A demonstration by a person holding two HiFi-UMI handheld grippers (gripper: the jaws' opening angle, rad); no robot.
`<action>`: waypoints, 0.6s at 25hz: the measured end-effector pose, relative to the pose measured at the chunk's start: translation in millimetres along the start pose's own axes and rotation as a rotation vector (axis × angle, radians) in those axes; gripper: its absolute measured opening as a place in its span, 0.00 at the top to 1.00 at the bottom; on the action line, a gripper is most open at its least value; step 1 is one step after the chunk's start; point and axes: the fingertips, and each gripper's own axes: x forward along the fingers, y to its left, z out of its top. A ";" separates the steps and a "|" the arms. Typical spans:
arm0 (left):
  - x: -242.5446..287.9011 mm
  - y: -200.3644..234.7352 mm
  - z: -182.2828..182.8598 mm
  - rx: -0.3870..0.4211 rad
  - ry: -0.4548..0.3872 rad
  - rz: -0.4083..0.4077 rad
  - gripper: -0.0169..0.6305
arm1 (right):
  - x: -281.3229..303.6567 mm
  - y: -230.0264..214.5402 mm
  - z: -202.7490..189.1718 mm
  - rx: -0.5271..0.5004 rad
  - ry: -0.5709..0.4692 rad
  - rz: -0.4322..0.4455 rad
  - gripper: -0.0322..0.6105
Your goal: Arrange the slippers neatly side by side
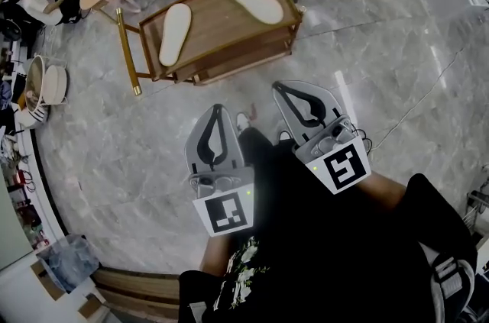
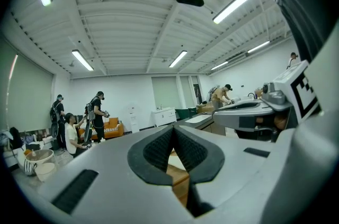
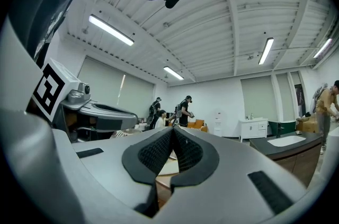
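In the head view, two pale slippers lie on a low wooden tabletop (image 1: 218, 30) with a raised rim, and they are well apart. The first slipper (image 1: 175, 33) is near the left edge, with its long axis running from the near edge toward the far edge and leaning only a little. The second slipper (image 1: 254, 1) is at the far right corner, with its long axis diagonal and its broader end toward the right edge, so the two are not parallel. Bare wood is free between them. Grey marble floor (image 1: 114, 138) is open in front of the tabletop and on both sides. The left gripper (image 1: 216, 109) and the right gripper (image 1: 281, 89) hang side by side over the floor, short of the near edge, pointing toward the tabletop. In the left gripper view the two dark pads meet at the tip, with nothing between them. Only a strip of wood and a pale patch show through the gap below. In the right gripper view the pads are also pressed together and empty, with the same wood and pale patch behind.
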 end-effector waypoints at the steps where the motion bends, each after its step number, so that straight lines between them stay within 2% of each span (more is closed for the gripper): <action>1: 2.4 1.7 -0.3 -0.006 -0.003 0.005 0.97 | 2.8 -0.7 -0.8 0.000 0.005 0.005 0.95; 15: 17.4 40.7 -8.8 -0.080 -0.002 0.090 0.97 | 49.8 7.8 -2.1 -0.021 0.037 0.107 0.95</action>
